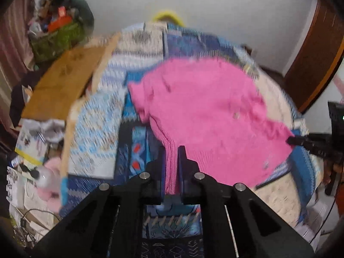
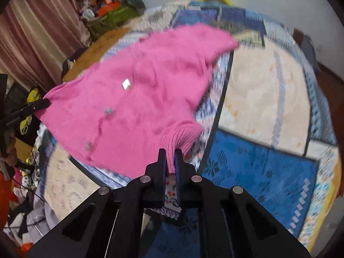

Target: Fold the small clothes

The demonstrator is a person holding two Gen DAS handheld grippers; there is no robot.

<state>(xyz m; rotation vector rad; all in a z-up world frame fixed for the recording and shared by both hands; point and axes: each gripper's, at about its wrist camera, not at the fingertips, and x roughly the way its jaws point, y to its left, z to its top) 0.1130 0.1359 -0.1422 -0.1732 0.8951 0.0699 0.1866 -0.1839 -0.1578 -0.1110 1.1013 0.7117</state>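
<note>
i have the pink cardigan (image 1: 206,116) gripped at 2 points along its ribbed hem, so i judge this to be the spreading step, before any fold is made. the left tongs (image 1: 171,150) are closed on a bunch of ribbing at 1 corner, and the right tongs (image 2: 171,152) are closed on the ribbing at the other corner; each pair also shows at the edge of the other's view, pinching the pink cloth. the garment hangs stretched between them above the patchwork bedspread (image 2: 258,99), its far end and sleeve draping down toward the bed; whether that end touches the cover i cannot tell, as both views are smeared by motion. buttons show on the upper face.

both tongs point forward and down over the bed, held well apart at much the same height. next, i think, calls for lowering both together so the cardigan lands flat without the sleeve tucking under, then releasing and regripping for the first fold.
</note>
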